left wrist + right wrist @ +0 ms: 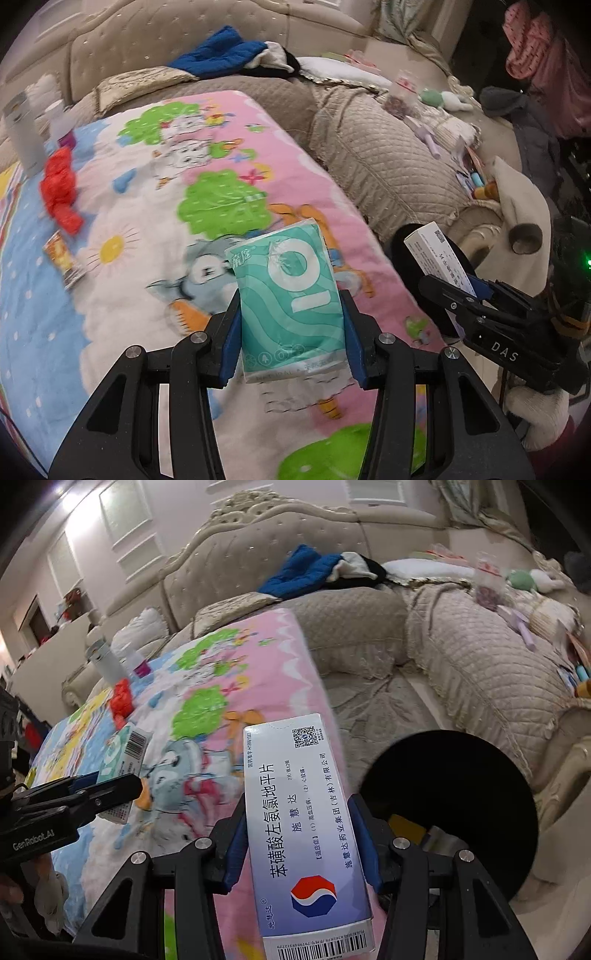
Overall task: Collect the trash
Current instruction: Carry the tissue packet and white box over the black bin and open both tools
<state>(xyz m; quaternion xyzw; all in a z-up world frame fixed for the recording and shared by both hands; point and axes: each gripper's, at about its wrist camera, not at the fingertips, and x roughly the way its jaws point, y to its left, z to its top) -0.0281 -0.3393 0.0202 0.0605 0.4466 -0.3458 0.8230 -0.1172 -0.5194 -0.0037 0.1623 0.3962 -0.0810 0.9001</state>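
Observation:
My left gripper [290, 325] is shut on a teal tissue pack [290, 306], held above the cartoon-print blanket [155, 206]. My right gripper [299, 834] is shut on a white and lilac medicine box [306, 827]. That box [439, 258] and the right gripper [461, 295] show at the right of the left wrist view. In the right wrist view the left gripper [110, 786] with the tissue pack [123, 760] sits at the left. A black round bin [454, 812] stands open just right of the medicine box, with some items inside. Red crumpled plastic [59, 192] and a small snack wrapper [64, 262] lie on the blanket.
A white bottle [24, 136] stands at the blanket's far left. A blue garment [221, 51] lies by the tufted headboard [266, 554]. A beige quilted bedspread [388, 162] carries toys and small clutter on the right. A gloved hand [535, 417] holds the right gripper.

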